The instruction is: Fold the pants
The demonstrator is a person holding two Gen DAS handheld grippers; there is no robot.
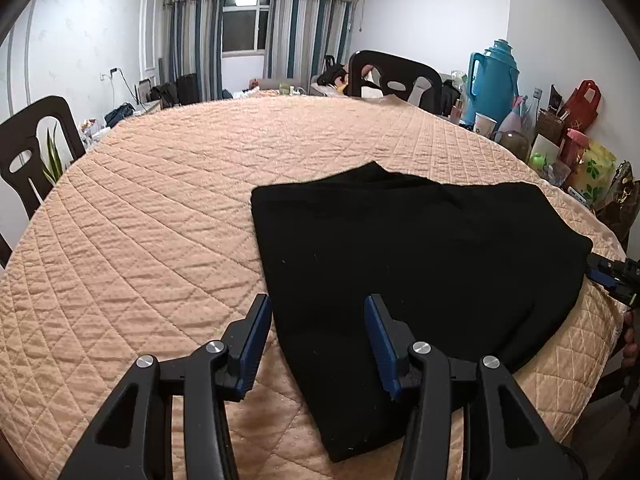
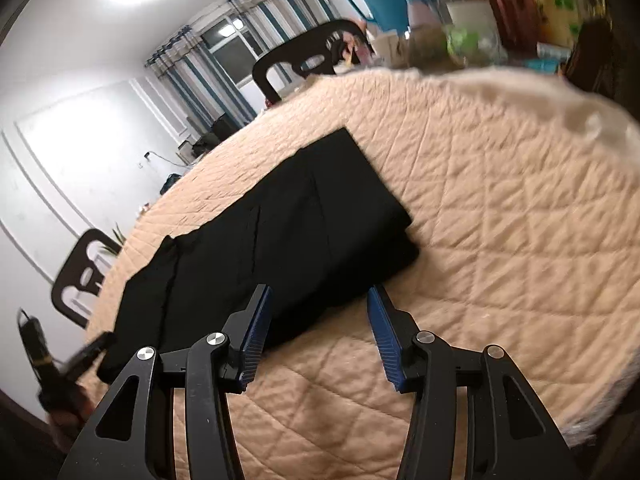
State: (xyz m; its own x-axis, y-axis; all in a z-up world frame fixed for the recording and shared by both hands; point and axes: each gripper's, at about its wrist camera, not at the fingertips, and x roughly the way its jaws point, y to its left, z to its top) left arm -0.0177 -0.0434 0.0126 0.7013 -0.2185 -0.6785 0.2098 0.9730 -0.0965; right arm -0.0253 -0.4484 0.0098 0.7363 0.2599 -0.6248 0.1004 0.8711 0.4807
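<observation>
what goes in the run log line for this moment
pants: folded, flat on quilt | left tongs: open, empty | right tongs: open, empty

Black pants point(image 1: 420, 264) on peach diamond-quilted table cover point(image 1: 160, 208); blue-padded black tools; teal thermos point(image 1: 494, 80).

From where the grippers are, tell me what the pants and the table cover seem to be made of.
Pants: soft matte black fabric, probably knit or cotton; no sheen, and it lies limp in flat folds.
Table cover: peach quilted textile, likely padded with a slight satin finish; stitched diamond lines and puckered ridges show.
</observation>
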